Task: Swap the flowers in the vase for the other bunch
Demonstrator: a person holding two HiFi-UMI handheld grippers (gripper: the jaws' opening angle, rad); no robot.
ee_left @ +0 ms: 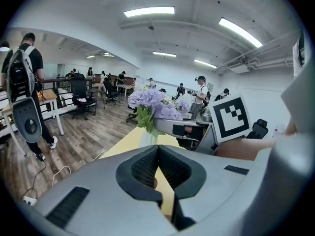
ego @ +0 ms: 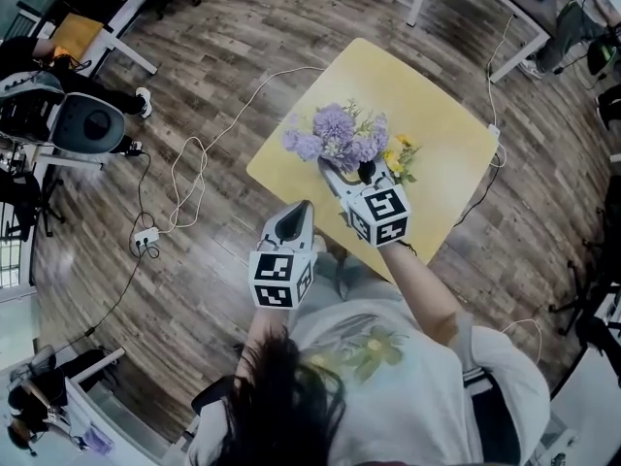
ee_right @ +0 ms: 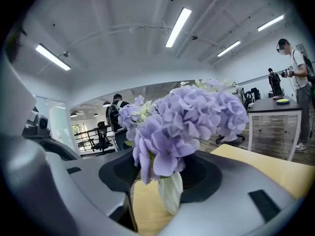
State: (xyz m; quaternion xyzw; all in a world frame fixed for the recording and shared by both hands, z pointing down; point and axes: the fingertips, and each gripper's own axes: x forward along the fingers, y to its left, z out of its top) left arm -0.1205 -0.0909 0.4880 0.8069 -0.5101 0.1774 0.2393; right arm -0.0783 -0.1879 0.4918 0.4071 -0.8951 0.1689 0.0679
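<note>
Yellow table [ego: 427, 105] on wood floor [ego: 243, 27]: left gripper [ee_left: 158, 151] closed, right gripper [ee_right: 160, 176] wide around vase [ee_right: 172, 193].

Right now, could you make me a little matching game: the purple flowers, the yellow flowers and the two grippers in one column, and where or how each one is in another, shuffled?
Things:
1. purple flowers
2. yellow flowers
3. left gripper
4. right gripper

Places or states:
A. shut, with nothing in it
B. standing in the white vase
C. open, with the vase right in front of it
D. on the yellow table, beside the vase

Pairs: 1-B, 2-D, 3-A, 4-C.
</note>
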